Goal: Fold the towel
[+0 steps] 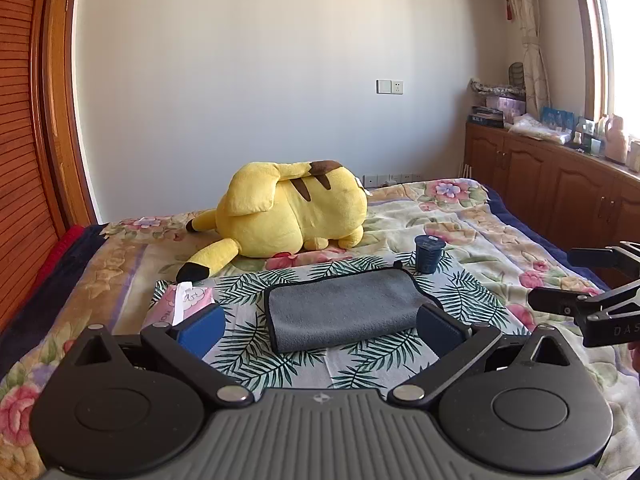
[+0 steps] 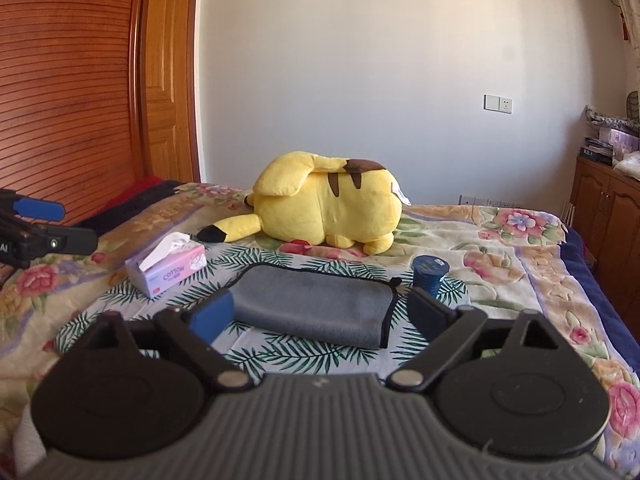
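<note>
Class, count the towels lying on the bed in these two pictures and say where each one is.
1. The grey towel lies folded on the leaf-print cloth, between the tissue box and the blue cup. Others may be out of view.

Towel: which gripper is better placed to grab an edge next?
Marginally the right gripper: the towel's black-trimmed open edge lies just ahead inside its open jaws. The left gripper, also open, faces the rounded fold.
</note>
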`<state>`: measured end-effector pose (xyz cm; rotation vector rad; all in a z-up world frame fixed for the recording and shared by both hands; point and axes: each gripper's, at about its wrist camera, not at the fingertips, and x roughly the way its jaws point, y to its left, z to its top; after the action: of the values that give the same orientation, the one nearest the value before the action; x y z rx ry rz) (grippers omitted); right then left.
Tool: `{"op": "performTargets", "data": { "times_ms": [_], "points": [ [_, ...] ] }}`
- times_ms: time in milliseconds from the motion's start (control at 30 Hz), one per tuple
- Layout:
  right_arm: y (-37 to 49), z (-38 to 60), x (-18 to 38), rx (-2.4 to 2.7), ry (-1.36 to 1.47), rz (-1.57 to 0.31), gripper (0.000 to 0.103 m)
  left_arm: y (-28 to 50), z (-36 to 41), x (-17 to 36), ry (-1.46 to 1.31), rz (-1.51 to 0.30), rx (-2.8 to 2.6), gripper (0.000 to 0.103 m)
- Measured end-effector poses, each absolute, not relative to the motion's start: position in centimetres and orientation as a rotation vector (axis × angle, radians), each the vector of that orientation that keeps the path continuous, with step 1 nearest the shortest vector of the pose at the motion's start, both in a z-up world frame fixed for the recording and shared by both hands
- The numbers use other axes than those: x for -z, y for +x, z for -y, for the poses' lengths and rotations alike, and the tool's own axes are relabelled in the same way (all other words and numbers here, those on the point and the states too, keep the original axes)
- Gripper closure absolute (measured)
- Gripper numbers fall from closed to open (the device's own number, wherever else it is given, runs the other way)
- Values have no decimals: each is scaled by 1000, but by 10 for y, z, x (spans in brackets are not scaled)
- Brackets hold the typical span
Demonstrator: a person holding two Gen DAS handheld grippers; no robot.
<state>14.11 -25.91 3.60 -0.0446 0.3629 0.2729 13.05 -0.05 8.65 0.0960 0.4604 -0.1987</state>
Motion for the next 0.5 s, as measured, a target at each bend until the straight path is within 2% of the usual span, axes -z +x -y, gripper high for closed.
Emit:
{"op": "performTargets", "data": {
  "times_ms": [500],
  "points": [
    [105, 260, -26, -245, -23, -387, 0, 88, 8, -71, 109, -465, 194, 16]
  ]
}}
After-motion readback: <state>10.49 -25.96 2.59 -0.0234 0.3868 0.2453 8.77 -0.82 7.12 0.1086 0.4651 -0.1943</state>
